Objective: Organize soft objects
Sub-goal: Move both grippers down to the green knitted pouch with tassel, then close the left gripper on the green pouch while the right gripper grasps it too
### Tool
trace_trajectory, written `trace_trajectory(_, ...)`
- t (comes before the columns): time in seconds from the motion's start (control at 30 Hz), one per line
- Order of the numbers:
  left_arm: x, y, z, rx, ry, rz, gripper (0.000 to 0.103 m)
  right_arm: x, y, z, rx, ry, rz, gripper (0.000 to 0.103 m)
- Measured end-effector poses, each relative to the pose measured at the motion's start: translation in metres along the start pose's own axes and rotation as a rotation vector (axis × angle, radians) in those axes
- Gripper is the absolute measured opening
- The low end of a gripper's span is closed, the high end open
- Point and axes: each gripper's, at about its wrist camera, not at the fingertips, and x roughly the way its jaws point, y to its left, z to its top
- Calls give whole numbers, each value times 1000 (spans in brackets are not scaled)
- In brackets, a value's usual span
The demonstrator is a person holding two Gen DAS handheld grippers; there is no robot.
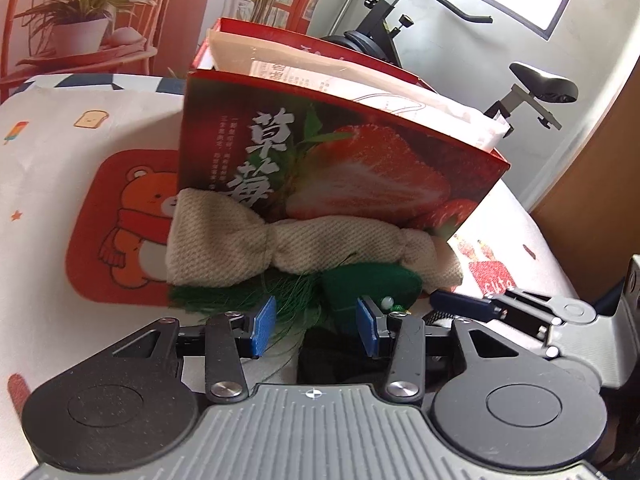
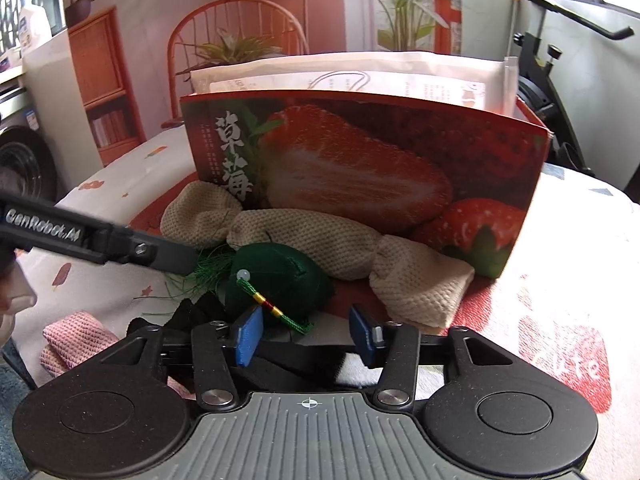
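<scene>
A beige knitted candy-shaped cushion point(image 1: 320, 244) point(image 2: 320, 244) lies against the front of a red strawberry box point(image 1: 360, 168) point(image 2: 360, 168). A green pouch point(image 1: 372, 284) point(image 2: 276, 280) with a tassel and a beaded cord rests in front of it. Black cloth point(image 1: 332, 356) point(image 2: 192, 314) lies beneath. My left gripper point(image 1: 316, 326) is open, low over the tassel and black cloth, neither pad pressing on them. My right gripper point(image 2: 306, 340) is open just before the pouch, with only the cord end between its pads. Each gripper's finger point(image 1: 464, 304) point(image 2: 160, 252) shows in the other's view.
A pink knitted cloth point(image 2: 68, 340) lies at the near left. Papers point(image 1: 320, 76) stand inside the box. The printed tablecloth point(image 1: 132, 220) covers the table. An exercise bike point(image 1: 520, 92) and a wooden panel point(image 1: 592, 184) stand beyond the right edge.
</scene>
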Motion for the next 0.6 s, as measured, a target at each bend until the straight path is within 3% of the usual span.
trace_trajectory(0.3, 27, -11, 18, -16, 66, -117, 46, 10, -3, 6, -28, -2, 40, 52)
trace_trajectory(0.43, 36, -8, 20, -25, 78, -123, 52, 13, -3, 9, -50, -6, 57, 55)
trace_trajectory(0.6, 47, 0, 20, -66, 99, -187, 53, 20, -4, 13, -54, -6, 88, 54)
